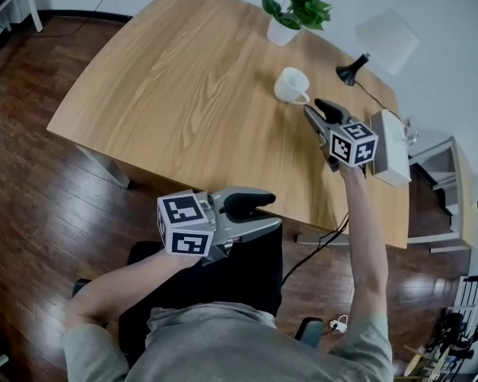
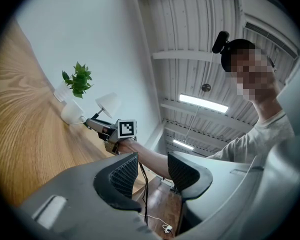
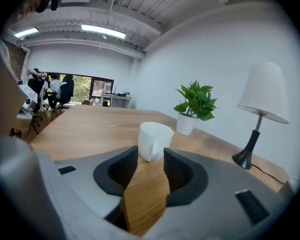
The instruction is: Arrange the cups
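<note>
Left hand-held gripper (image 2: 152, 172) gapes empty (white cup (image 2: 72, 112) sits well beyond, beside plant (image 2: 79, 79)).

- No words, brand names, numbers or letters can be read in any of the views.
- The only printed signs are black-and-white square markers. They are block patterns with no characters in them.
- On the left hand-held gripper (image 1: 276, 211), such markers cover the left cube (image 1: 183, 223), which sits behind the jaws. Two of its faces show in the head view.
- On the right hand-held gripper (image 1: 314, 108), the right cube (image 1: 353, 143) sits behind the jaws in the same way. Its visible faces carry the same kind of markers.
- In the left gripper view, one marker face of the right cube (image 2: 127, 128) is turned towards the camera, well ahead of the left hand-held gripper's jaws. It too is a pattern only.
</note>
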Tool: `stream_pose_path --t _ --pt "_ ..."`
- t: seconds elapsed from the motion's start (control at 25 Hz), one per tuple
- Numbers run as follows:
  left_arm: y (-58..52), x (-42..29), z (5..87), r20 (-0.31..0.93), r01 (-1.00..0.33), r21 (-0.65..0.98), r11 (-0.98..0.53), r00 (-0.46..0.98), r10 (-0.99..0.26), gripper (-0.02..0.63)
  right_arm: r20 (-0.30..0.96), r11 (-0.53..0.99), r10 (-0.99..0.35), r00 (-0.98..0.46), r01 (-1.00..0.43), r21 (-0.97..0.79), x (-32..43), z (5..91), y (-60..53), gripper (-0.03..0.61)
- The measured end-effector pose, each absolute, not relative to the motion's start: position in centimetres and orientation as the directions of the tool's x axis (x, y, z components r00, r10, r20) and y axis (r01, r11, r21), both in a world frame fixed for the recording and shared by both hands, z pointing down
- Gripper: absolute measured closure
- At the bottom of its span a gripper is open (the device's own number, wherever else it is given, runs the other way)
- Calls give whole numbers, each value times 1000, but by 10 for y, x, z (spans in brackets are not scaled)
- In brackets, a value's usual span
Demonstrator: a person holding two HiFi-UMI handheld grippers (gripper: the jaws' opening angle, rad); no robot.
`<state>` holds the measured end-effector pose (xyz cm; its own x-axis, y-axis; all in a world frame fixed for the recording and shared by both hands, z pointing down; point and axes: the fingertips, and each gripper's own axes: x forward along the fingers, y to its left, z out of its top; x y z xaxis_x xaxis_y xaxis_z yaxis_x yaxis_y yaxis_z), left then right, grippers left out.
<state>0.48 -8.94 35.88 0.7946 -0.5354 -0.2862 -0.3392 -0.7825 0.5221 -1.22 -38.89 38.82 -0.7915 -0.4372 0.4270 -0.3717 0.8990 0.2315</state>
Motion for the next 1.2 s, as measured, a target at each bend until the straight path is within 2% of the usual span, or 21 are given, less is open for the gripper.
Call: stream_pose_path --t 0.16,0.28,0.32,0.6,1.0,1.2 --pt "-88 7 357 -290 -336 517 -788 797 -530 442 471 882 -472 -745 -390 265 -29 400 -409 404" --pt "-87 7 356 -291 -336 514 -789 797 -529 442 495 879 -477 -726 -387 279 -38 407 -414 450" --pt "-87 6 355 -291 -335 514 -790 798 -528 442 494 878 -479 -726 -394 272 -39 407 -414 504" --pt "-83 5 356 -287 -331 517 -790 802 -524 442 442 872 -483 -756 -463 160 -24 400 -396 514" --pt "-89 27 359 -278 -310 532 -788 815 -508 442 349 827 -541 -765 -561 51 81 385 -364 515" --pt "-108 63 337 -257 -308 439 -844 857 -447 442 267 767 -627 -732 -640 45 149 350 -363 515"
